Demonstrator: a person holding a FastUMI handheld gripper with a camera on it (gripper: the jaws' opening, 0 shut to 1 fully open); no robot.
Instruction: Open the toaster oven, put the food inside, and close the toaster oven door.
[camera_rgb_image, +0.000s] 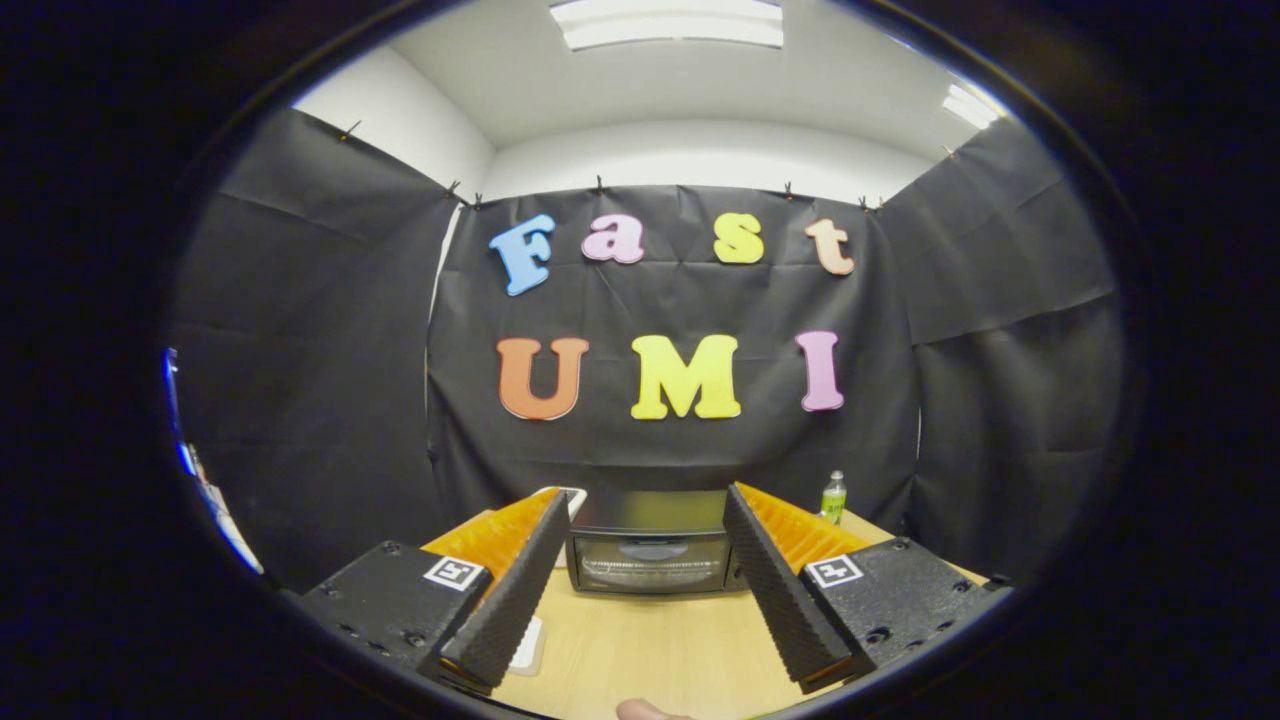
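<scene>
Toaster oven, dark metal box with glass door, stands closed on the pale wooden desk, well beyond the claw, whose fingers spread wide, holding nothing. Closed door fits either unopened or finished; contents unreadable through the glass.

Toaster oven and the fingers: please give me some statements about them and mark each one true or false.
1. The toaster oven has its door closed. True.
2. The gripper is shut on the toaster oven. False: its fingers are spread apart and hold nothing.
3. The toaster oven stands beyond the fingers, on the wooden table. True.
4. A small bottle lies flat between the fingers. False: it stands upright beside the toaster oven, towards the back of the table.
</scene>
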